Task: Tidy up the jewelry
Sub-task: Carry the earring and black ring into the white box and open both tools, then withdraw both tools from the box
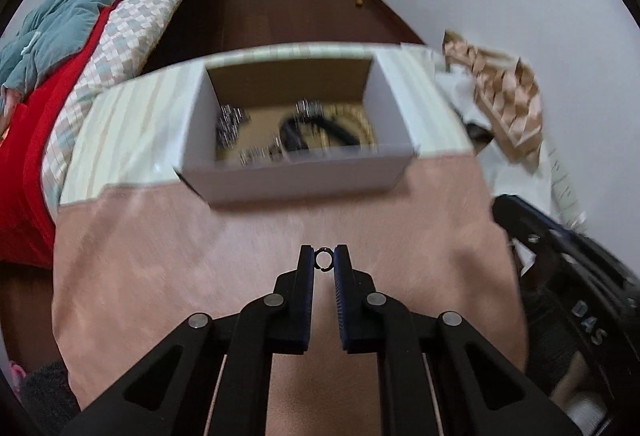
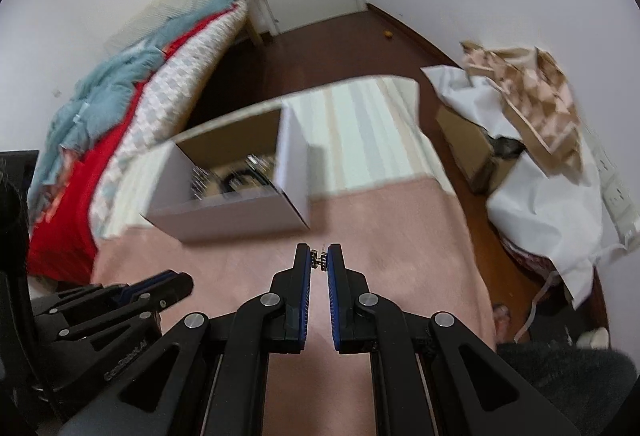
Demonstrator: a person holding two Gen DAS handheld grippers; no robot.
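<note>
In the left wrist view, the left gripper [image 1: 323, 259] is nearly closed and pinches a small dark metal ring [image 1: 322, 259] between its fingertips, above the pink cloth-covered worktop [image 1: 160, 256]. Ahead of the gripper stands an open white cardboard box [image 1: 296, 180] with blurred silver and dark jewelry pieces [image 1: 316, 124] inside. In the right wrist view, the right gripper [image 2: 319, 261] is nearly closed too and holds a small silver studded earring [image 2: 319, 262] between its tips. The box [image 2: 228, 216] is ahead and to the left of it.
</note>
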